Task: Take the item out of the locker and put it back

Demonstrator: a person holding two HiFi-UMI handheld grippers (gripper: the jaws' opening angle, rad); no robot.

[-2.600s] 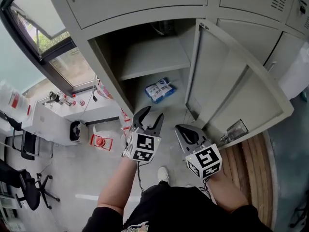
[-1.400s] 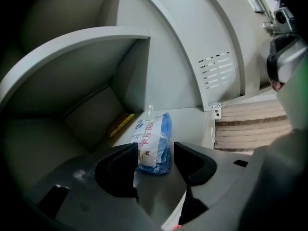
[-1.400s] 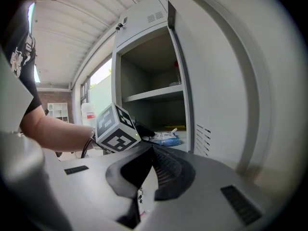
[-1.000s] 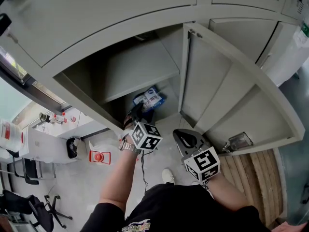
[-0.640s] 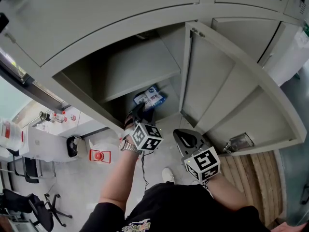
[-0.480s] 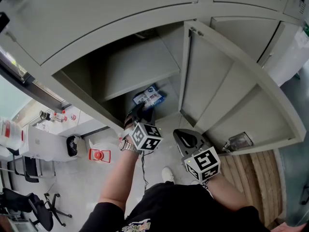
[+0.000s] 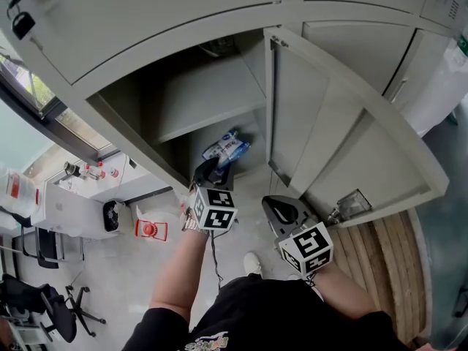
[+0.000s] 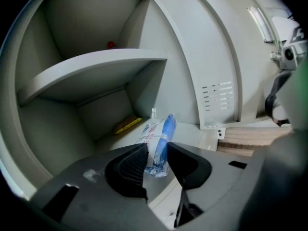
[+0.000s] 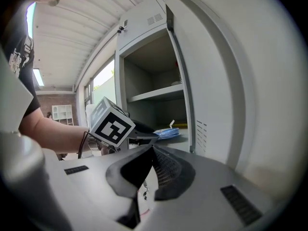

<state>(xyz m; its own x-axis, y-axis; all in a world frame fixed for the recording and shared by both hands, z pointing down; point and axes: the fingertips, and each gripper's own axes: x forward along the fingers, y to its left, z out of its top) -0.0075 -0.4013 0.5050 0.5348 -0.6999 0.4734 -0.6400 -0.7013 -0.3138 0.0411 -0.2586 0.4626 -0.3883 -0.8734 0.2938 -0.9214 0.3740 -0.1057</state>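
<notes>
— Grey steel lockers are filling the view ahead of us, and the locker (image 7: 139,139) with its door (image 7: 329,130) swung wide is the one we are working in. Where are we standing with the packet?

— We are pinching it. Our left gripper (image 8: 157,154) is reaching into the lower compartment, under the shelf (image 8: 91,64). Its jaws have just been closing, and the blue-and-white packet (image 8: 162,128) is standing on edge between the pads, gripped only by its near end. Whether its far end is resting on the compartment floor we cannot tell.

— And our right gripper (image 9: 153,150)?

— It is hanging outside the locker, jaws pressed together on nothing.

— What are we risking from here?

— We are holding soft film by one end, so we are judging the grip to be shallow, and a quick pull could be letting the packet slide out of the pads. Its trailing end could also be catching on the compartment's front lip or the door edge as we are drawing it out, and twisting loose.
</notes>
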